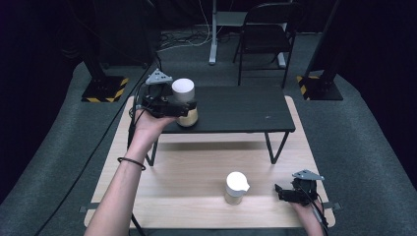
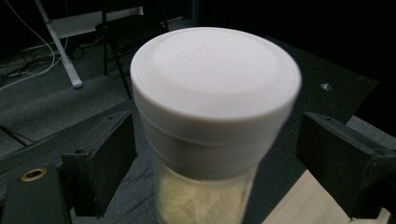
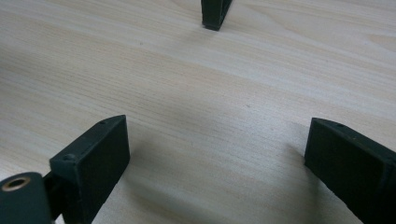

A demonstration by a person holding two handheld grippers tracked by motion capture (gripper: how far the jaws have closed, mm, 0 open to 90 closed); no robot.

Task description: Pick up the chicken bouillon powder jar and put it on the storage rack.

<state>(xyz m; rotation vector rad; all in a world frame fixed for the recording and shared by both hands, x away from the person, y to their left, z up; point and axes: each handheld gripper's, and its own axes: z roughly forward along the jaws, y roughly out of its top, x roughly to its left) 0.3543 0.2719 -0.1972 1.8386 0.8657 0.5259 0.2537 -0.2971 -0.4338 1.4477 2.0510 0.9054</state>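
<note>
Left claw (image 1: pixel 181 109), jaws wide and clear of the white-lidded jar (image 1: pixel 185 102) standing between them on the black shelf (image 1: pixel 236 112). Second jar (image 1: pixel 235 188) on the wooden table (image 1: pixel 196 167). Right claw (image 1: pixel 280 191), wide, empty, just beside it.

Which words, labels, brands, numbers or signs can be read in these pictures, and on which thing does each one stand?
No text can be read.
Jar lid between the left gripper's jaws: faint raised marks, too blurred to read.
Second jar on the table: no label legible.
Stand bases: yellow-black hazard stripes, no words.
</note>
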